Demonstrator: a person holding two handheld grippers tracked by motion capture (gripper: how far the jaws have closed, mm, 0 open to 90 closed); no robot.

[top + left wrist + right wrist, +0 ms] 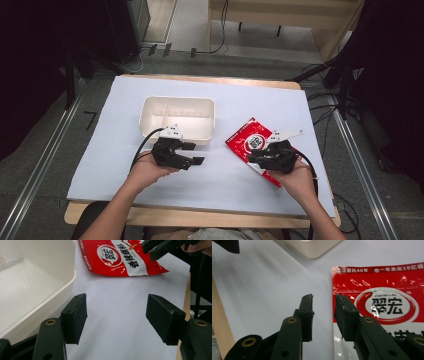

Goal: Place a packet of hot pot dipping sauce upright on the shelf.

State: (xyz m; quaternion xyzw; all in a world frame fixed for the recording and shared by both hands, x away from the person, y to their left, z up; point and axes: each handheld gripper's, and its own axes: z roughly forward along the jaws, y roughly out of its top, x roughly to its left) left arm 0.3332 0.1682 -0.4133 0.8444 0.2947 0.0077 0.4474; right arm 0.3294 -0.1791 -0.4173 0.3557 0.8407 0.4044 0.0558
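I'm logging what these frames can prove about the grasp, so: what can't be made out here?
- Whether the right gripper pinches the glossy red and white foil packet: in the right gripper view its own pad covers the packet's edge.
- The packet's lower end: in the high view, the right hand covers it.
- The cream plastic divided tray: cut off by the left gripper view's frame edge.

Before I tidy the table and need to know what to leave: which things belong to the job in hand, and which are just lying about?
In the job:
- red packet
- right gripper, fingers straddling the packet's edge
- white tray
- left gripper, open

Lying about:
- floor cables
- grey floor plugs
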